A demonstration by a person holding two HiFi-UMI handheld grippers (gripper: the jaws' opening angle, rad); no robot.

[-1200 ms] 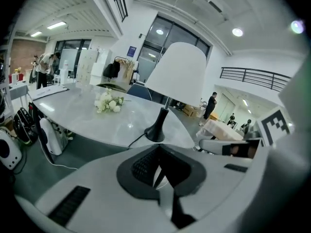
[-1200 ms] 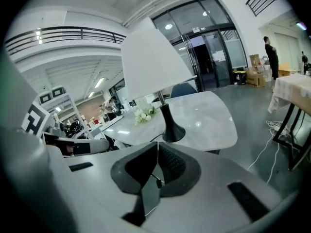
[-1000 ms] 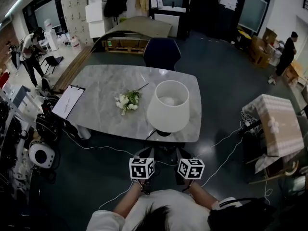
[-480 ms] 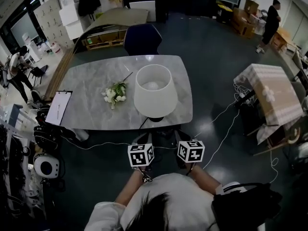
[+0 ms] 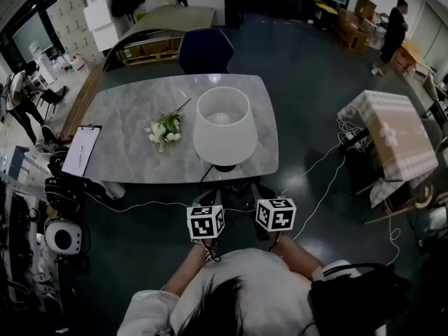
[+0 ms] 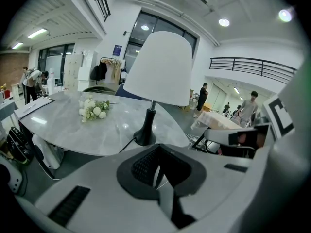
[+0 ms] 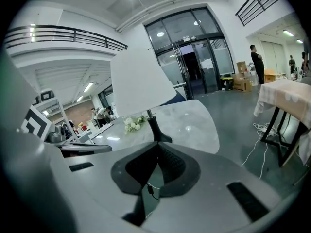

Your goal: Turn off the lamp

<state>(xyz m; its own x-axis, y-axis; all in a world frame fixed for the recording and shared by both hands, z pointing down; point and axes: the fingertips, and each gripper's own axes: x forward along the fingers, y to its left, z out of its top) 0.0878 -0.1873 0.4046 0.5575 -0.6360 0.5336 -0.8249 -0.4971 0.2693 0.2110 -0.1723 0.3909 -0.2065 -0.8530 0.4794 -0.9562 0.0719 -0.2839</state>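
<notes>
1 lamp (image 5: 224,126), 1 table (image 5: 126,117), 1 flower bunch (image 5: 164,127), 1 clipboard (image 5: 79,151); 2 claws: left claw (image 6: 159,146), right claw (image 7: 157,144).

found lamp (image 5: 224,127) on table (image 5: 126,114), near its front edge, right of middle. saw flowers (image 5: 164,128) just left of lamp, clipboard (image 5: 80,150) at table's left edge, chair (image 5: 205,50) behind table. held left gripper (image 6: 156,165) and right gripper (image 7: 154,165) side by side before table, in front of lamp. noted second table (image 5: 393,140) well off right.

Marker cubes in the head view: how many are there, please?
2. The left cube tops the left gripper, the right cube the right gripper, side by side, short of the lamp. None seems hidden.
</notes>
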